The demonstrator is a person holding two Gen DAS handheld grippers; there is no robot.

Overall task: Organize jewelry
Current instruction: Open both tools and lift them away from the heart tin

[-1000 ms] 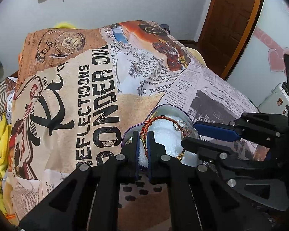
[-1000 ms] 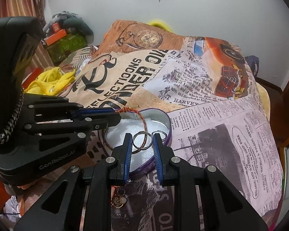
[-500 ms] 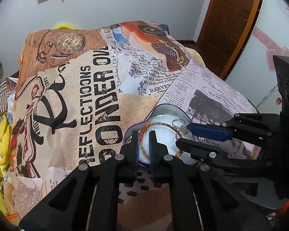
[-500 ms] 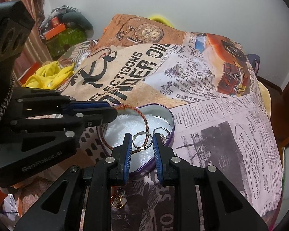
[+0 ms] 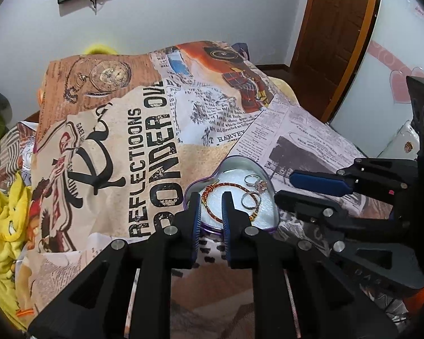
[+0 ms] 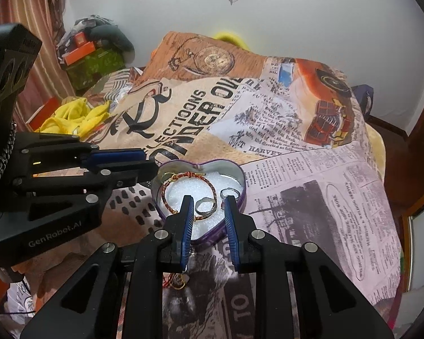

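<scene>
A: Left gripper point(image 5: 210, 197) first. Its jaws have just been parting, and now they stand apart with nothing pinched; the braided bracelet point(image 6: 188, 189) lies loose on the white padding of the heart tin point(image 6: 241, 182).

B: And the right gripper point(image 6: 207, 204)?

A: Jaws a little apart, released, poised over the tin's near rim. A silver ring point(image 6: 205, 207) shows between them, but it rests on the padding, ungripped.

B: What else is in the tin?

A: A second ring point(image 6: 227, 192), right of the first. Outside the tin, just before its point, a small heart charm point(image 6: 181, 281) lies on the bed's printed blanket point(image 6: 311, 197).
</scene>
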